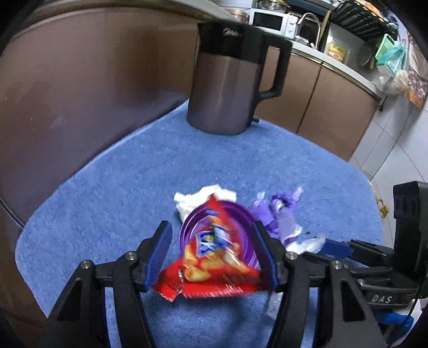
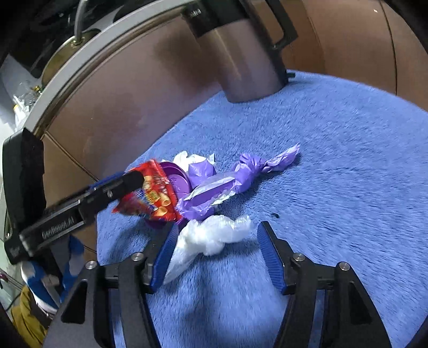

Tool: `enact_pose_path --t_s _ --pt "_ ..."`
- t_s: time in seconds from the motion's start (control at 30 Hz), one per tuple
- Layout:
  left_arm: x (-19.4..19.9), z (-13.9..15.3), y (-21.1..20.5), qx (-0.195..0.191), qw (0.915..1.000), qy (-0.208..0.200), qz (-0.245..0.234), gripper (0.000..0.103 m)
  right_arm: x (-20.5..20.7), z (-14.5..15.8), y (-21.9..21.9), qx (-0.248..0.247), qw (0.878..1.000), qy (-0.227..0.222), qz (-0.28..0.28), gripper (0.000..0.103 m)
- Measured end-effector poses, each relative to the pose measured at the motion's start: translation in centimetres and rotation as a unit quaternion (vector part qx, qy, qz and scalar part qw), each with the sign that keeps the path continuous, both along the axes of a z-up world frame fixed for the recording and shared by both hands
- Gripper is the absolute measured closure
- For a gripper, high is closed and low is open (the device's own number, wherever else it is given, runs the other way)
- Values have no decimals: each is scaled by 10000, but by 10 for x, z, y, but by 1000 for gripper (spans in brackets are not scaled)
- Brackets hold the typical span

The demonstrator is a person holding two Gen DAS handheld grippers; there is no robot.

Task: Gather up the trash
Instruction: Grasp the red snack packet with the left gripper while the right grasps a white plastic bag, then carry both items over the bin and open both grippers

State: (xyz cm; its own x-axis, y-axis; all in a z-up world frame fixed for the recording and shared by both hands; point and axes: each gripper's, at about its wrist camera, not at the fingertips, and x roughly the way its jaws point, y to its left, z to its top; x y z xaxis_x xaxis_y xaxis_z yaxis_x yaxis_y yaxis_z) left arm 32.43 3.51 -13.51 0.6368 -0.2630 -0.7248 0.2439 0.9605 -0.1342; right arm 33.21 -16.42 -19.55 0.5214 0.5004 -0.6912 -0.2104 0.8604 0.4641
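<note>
- Blue terry cloth (image 1: 107, 187) covers the work surface and fills the lower half of both views.
- Left gripper (image 1: 211, 257): jaws stand apart, with a red snack bag (image 1: 211, 267) between the blue pads; in the left wrist view the bag's right edge reaches the right pad. Whether it is pinched cannot be told. The print on the bag is blurred and unreadable.
- Right wrist view: the left gripper enters from the left edge of the frame, lettering on its body too blurred to read.
- Purple round lid or dish (image 1: 230, 222) lies just behind the bag at frame centre.
- White crumpled tissue (image 1: 192, 200) lies behind the dish, touching it.
- Purple plastic wrap (image 2: 240, 174), twisted, lies right of the dish.
- Right gripper (image 2: 216, 257): jaws stand apart around nothing; a clear plastic bag (image 2: 211, 238) lies between them, touching the left pad. In the left wrist view its body at lower right reads "DAS".
- Grey kettle (image 1: 227, 88) with black top stands upright at upper centre on the cloth's far edge; its band reads "Midea".
- White microwave (image 1: 270, 20) sits at the top of the frame.
</note>
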Motion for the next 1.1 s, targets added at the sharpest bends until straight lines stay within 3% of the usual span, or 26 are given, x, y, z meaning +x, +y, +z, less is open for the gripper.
enact_pose_path --t_s 0.03,0.07,0.17,0.23,0.27,0.5,0.7,0.93,1.1 --pt "-1 -3 1 -39 10000 48 -35 70 2 -4 2 19 10000 48 -1 63" --pt "-2 -6 2 -86 9999 78 -48 76 2 -7 3 145 9999 55 61 69" --pt "-8 -6 5 -109 9999 -8 -45 87 -5 -1 7 128 9997 -123 169 83" --pt "-13 -1 6 -137 9998 -91 -74 89 -10 3 8 132 9995 -192 225 87" --pt "-17 3 7 -144 9998 -129 -80 89 -14 6 8 123 9994 -231 244 94" --pt "-54 43 3 -147 9984 -514 -196 90 -53 40 -4 179 9976 -599 289 94" --pt "-93 77 -21 -247 9953 -757 -550 90 -95 72 -40 107 9953 -962 -14 94" --pt "-128 98 -82 -357 9889 -803 -1195 90 -171 100 -112 -218 9896 -1211 -744 94" --pt "-156 97 -139 -328 9811 -779 -1743 90 -224 102 -167 -515 9812 -1210 -1411 94"
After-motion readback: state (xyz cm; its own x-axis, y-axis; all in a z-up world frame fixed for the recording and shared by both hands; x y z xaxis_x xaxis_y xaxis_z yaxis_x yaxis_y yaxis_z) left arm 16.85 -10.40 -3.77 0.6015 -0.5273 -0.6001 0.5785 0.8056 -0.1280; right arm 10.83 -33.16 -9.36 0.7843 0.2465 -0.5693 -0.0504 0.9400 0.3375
